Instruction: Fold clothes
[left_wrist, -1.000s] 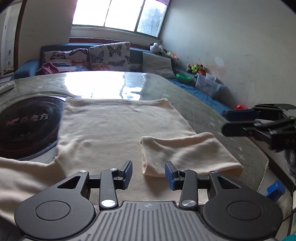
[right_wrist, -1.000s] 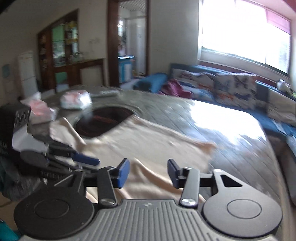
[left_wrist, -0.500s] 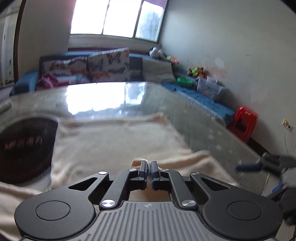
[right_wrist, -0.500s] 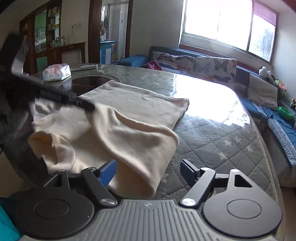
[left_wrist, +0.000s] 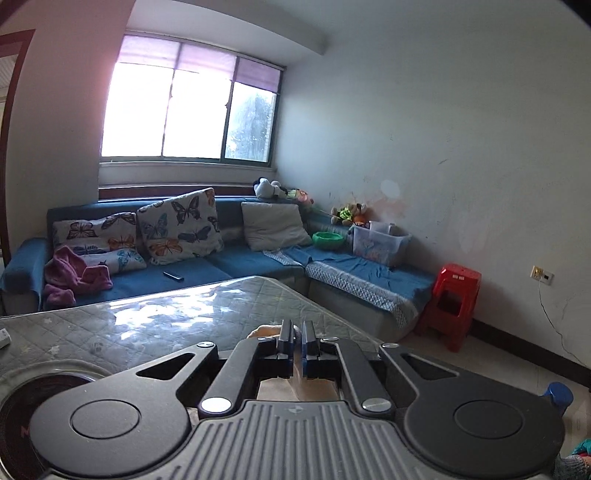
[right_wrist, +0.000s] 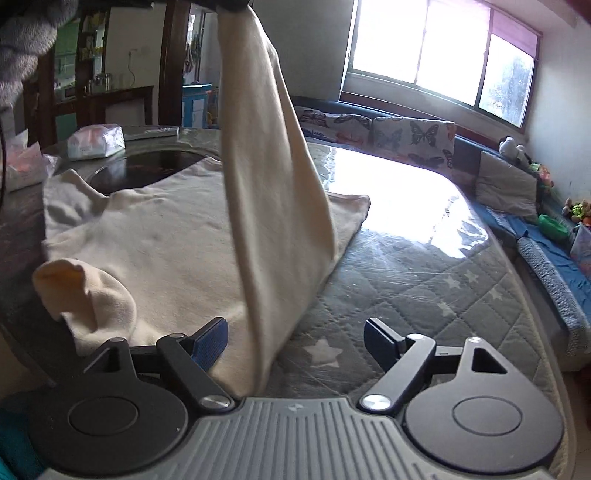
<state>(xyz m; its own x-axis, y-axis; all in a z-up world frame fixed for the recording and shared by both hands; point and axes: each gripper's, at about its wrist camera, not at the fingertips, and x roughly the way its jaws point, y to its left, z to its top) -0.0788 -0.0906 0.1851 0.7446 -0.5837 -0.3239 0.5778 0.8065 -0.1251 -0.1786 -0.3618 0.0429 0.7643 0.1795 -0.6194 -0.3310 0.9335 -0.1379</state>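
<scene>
The left hand-held gripper (left_wrist: 294, 347) is pinched closed on a fold of the cream garment (left_wrist: 264, 329); its own camera shows only a sliver of cloth between and beneath the blue pads, with the blue sofa (left_wrist: 207, 266) and red stool (left_wrist: 452, 308) far beyond. The right wrist view shows what that camera misses: a sleeve-like part of the cream garment (right_wrist: 266, 206) is lifted high in a taut column from the top left of the frame, while the rest lies spread flat over the quilted worktop (right_wrist: 424, 280), its far left edge overlapping the round dark plate (right_wrist: 144, 168). The right hand-held gripper (right_wrist: 295, 334) stands wide open and holds nothing, the hanging cloth passing just beside its left pad.
</scene>
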